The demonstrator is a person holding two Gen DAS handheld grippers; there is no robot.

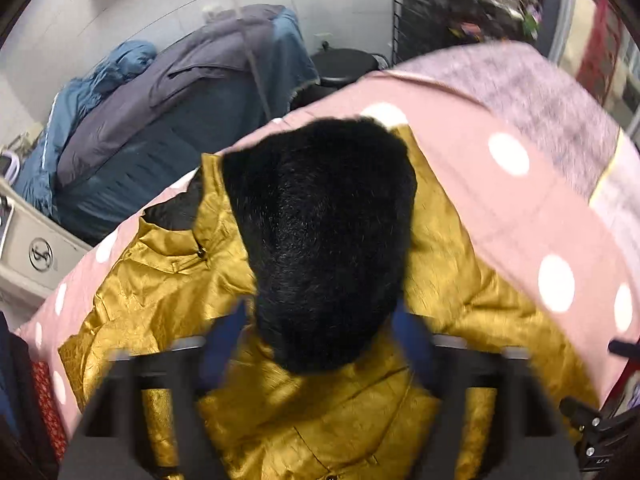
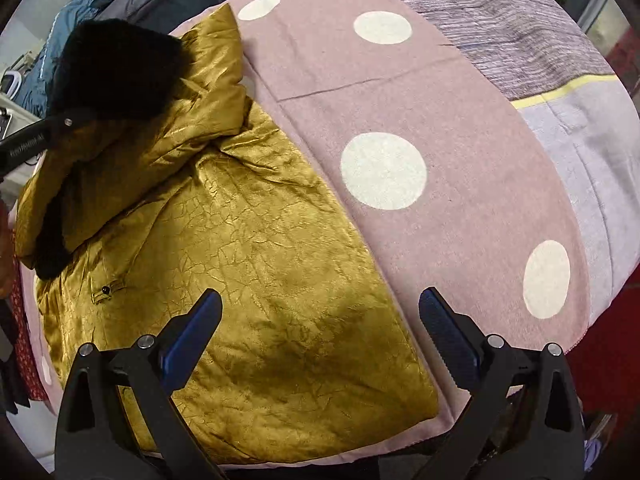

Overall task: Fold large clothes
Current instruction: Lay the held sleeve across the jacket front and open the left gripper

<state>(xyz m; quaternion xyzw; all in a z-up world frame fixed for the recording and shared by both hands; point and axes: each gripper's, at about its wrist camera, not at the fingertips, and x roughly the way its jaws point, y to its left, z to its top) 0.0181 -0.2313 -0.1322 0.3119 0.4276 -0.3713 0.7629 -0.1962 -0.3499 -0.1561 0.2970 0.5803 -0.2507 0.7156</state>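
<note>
Crinkled gold satin coat [image 2: 256, 248]; black fur hood [image 1: 324, 240].

Behind the bed you see a white tiled wall [image 1: 120, 4] in the upper left of the frame. Blue and grey garments [image 1: 168, 104] hang below it, and a dark wire rack [image 1: 432, 12] with clutter stands at the upper right.

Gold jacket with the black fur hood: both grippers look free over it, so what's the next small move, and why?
Probably lower the left gripper and close on the black fur hood to fold it down onto the gold jacket. Both grippers are open and hold nothing; the hood lies spread between the left fingers, while the jacket's body lies flat on the pink dotted blanket under the right gripper.
</note>
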